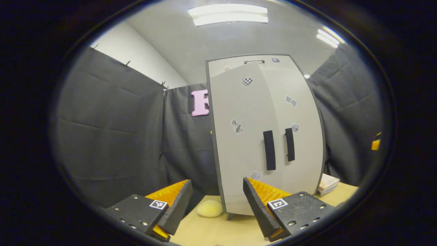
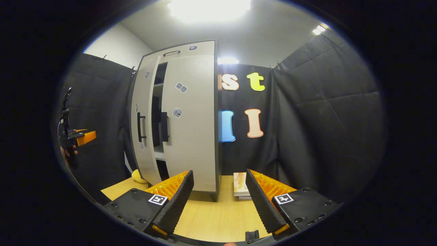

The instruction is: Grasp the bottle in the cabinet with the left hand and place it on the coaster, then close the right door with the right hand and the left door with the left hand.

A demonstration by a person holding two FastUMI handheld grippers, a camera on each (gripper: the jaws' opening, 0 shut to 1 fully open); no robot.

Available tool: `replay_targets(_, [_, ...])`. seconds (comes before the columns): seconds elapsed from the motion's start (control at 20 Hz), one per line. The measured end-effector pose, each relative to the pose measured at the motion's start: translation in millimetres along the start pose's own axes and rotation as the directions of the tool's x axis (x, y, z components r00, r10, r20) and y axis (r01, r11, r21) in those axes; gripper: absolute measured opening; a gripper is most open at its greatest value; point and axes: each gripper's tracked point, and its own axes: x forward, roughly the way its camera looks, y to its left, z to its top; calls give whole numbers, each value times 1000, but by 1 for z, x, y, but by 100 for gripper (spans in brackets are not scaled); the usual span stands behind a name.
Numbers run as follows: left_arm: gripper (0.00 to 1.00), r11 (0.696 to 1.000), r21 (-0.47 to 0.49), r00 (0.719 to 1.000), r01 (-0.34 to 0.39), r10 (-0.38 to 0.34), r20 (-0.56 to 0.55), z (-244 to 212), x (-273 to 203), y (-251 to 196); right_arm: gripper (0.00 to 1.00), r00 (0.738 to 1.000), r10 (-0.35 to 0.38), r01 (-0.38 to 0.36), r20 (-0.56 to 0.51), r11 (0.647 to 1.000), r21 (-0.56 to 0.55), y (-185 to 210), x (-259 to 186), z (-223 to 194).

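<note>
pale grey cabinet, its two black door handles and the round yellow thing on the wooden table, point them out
pale grey cabinet (image 1: 245, 112), left gripper view, left door face
black door handles (image 1: 269, 150), left gripper view, middle of the left bar
round yellow thing (image 1: 209, 208), left gripper view, its top

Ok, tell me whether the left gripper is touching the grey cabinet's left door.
Apart. In the right gripper view the left gripper hangs off to the side of the grey cabinet's left door, dark cloth showing between them.

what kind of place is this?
Likely a staged recording booth, not a home: black cloth walls, a small grey cabinet standing on a wooden table, ceiling strip lights.
</note>
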Motion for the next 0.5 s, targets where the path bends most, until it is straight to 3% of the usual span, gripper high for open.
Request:
replay_targets(0.15, [89,1000,-17,1000,7,-7,-20,-7,-21,12,97,1000,-3,3,2,1000,19,15,-16,2])
replay_targets(0.2, [90,1000,-20,1000,6,-6,-22,-9,-28,17,92,1000,-12,12,4,1000,19,17,-22,3])
replay_targets(0.4, [91,1000,8,1000,-9,9,-24,-14,-57,39,92,1000,-21,21,19,1000,4,30,-40,8])
replay_targets(0.45, [89,1000,11,1000,-12,12,-22,-15,-65,44,97,999,-25,25,22,1000,0,33,-43,9])
replay_targets(0.5, [89,1000,12,1000,-14,14,-22,-15,-72,48,92,999,-24,24,28,1000,2,36,-47,10])
